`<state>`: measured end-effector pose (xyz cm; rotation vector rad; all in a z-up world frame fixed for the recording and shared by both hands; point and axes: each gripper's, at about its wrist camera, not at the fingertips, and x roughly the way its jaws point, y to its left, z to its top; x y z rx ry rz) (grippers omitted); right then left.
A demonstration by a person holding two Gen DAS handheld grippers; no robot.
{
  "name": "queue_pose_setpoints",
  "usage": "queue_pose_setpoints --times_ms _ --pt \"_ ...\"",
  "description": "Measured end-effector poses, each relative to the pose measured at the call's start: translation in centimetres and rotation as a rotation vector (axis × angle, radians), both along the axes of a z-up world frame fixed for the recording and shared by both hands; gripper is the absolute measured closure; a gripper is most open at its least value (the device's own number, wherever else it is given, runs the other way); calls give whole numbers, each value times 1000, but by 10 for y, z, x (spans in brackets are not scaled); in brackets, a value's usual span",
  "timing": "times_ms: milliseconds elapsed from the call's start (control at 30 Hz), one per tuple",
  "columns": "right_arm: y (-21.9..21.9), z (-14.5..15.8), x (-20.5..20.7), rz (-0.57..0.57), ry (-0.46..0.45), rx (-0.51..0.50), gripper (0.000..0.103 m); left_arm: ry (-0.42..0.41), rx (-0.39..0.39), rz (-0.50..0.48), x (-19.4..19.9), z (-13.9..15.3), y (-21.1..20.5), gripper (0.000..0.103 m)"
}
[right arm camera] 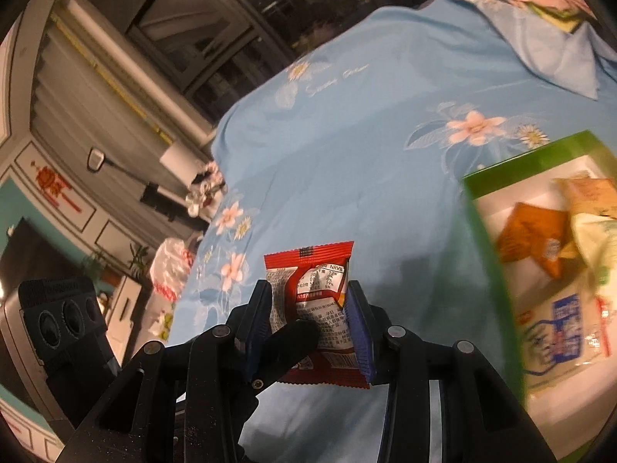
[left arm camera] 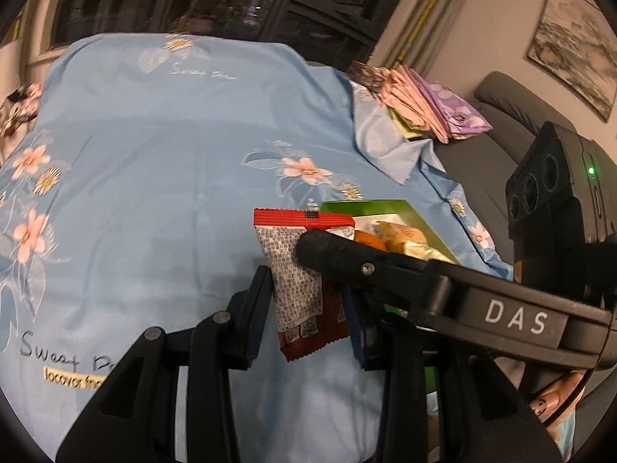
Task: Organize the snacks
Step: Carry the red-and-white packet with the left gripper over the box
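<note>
Red snack packet held up above the blue flowered cloth, clamped between the pads of the right hand-held gripper and the left hand-held gripper, likely for a pass. Just beside, open green box with more snacks, probably its home.

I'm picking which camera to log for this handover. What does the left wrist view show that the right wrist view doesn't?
Only the left wrist view shows a framed landscape painting on the wall and the grey sofa. Only the right wrist view shows a white plastic bag with red print and the blue-and-white packet inside the box. Both show the red crinkled snack packet, both tongs closing around it, the green-rimmed cardboard box and the light blue floral cloth.
</note>
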<state>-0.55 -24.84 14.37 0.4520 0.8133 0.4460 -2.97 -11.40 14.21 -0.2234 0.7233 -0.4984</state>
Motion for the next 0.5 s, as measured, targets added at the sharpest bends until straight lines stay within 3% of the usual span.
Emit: queue_pose_setpoints --times_ms 500 --pt "-98 2 -8 -202 -4 53 61 8 9 -162 21 3 -97 67"
